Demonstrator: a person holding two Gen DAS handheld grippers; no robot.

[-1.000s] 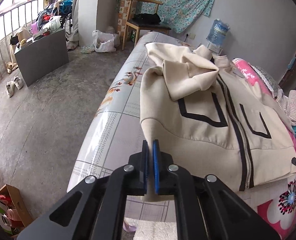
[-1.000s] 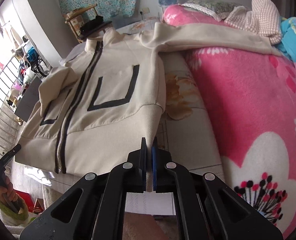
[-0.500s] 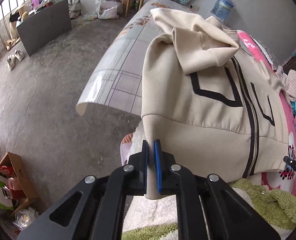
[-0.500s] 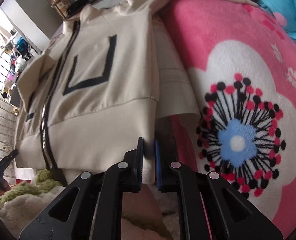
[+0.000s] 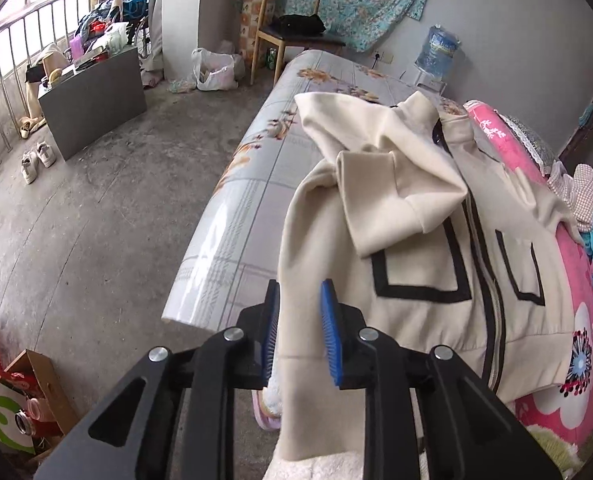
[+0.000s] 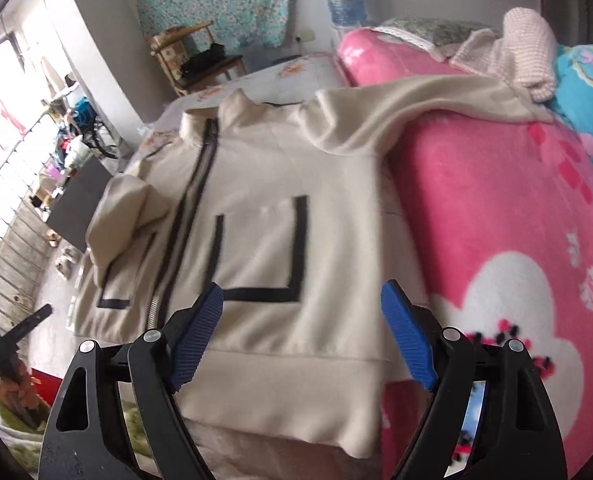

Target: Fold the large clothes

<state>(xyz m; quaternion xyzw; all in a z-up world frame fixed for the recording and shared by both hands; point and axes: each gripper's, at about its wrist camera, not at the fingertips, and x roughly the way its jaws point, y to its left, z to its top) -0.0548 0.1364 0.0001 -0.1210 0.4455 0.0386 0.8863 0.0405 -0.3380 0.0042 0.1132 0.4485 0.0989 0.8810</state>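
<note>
Bed: jacket hem btwn both claws, L claw slightly apart, R claw wide, just opening.

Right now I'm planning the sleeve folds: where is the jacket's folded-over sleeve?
In the left wrist view the sleeve lies bunched on the cream jacket, on its floor-side half, left of the zipper.

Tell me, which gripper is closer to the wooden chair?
Left. The left gripper is at the jacket hem on the floor side below the wooden chair; the right gripper is beside the pink blanket.
</note>
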